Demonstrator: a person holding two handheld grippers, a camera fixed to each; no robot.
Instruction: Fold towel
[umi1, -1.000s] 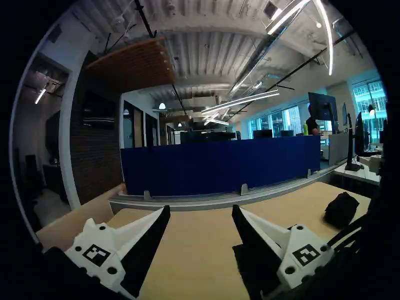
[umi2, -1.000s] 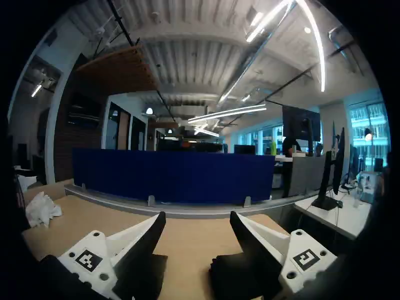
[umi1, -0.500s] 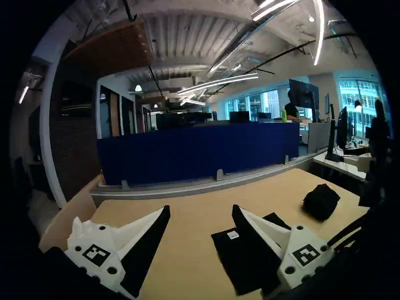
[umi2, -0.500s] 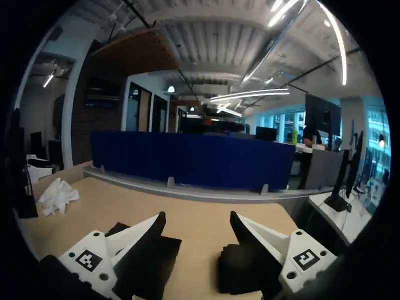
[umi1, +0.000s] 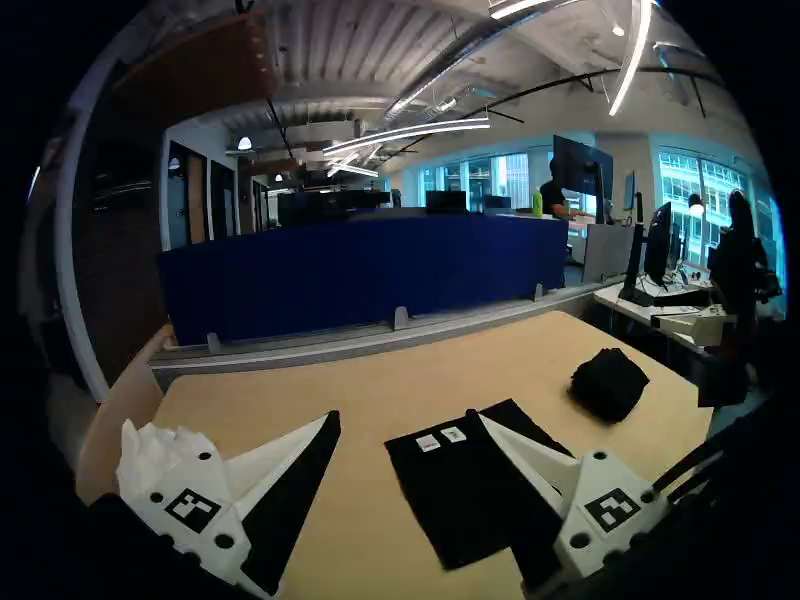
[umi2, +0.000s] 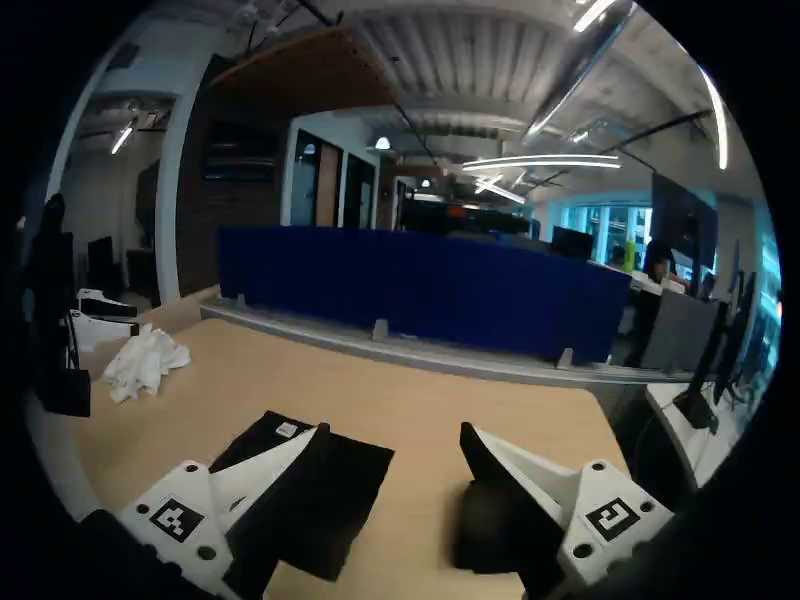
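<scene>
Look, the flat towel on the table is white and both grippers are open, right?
No. The flat towel is black, not white, as seen in the left gripper view. It lies on the table, and the left gripper and right gripper are open.

A black towel (umi1: 455, 490) was laid flat on the table (umi1: 330, 385), spread as a rough rectangle and set askew to the table's front edge. Two small white tags (umi1: 440, 438) were seen near its far edge. In the right gripper view the same towel (umi2: 330, 480) was shown flat, with one tag at its far corner. A second black towel (umi1: 608, 383) was left crumpled in a heap, well apart from the first, to its right.
</scene>
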